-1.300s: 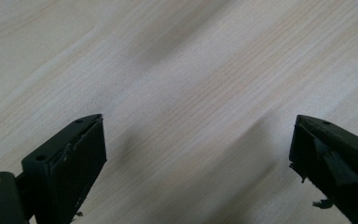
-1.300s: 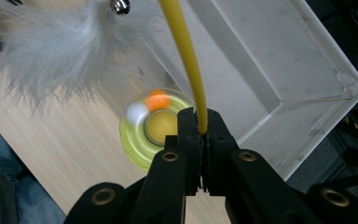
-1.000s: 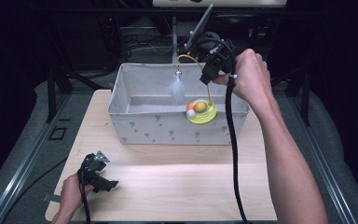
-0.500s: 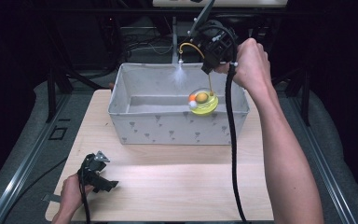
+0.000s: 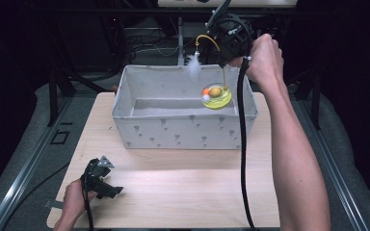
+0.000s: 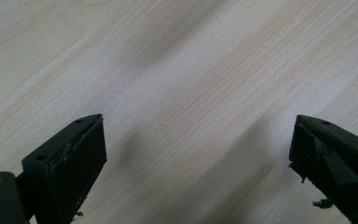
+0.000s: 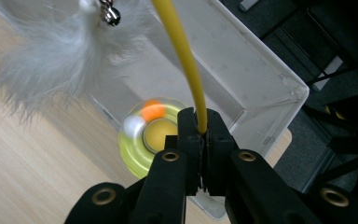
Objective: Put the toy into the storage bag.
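A: Where does the cat toy [image 5: 216, 96] stand now?

B: It hangs in the air above the right end of the fabric box [image 5: 183, 126], clear of the floor inside. The right gripper [image 7: 199, 135] has its jaws clamped on the toy's yellow wire [image 7: 184, 60], with the white feather [image 5: 193, 64] dangling.

A: And the left gripper [image 5: 99, 180]?

B: It rests low on the table [image 5: 183, 187], jaws wide apart, holding nothing.

A: So what's left?

B: I'd judge the toy is lifted, but it isn't set down anywhere yet.

Yellow feather toy [image 5: 216, 96], hanging above grey bin [image 5: 183, 129]
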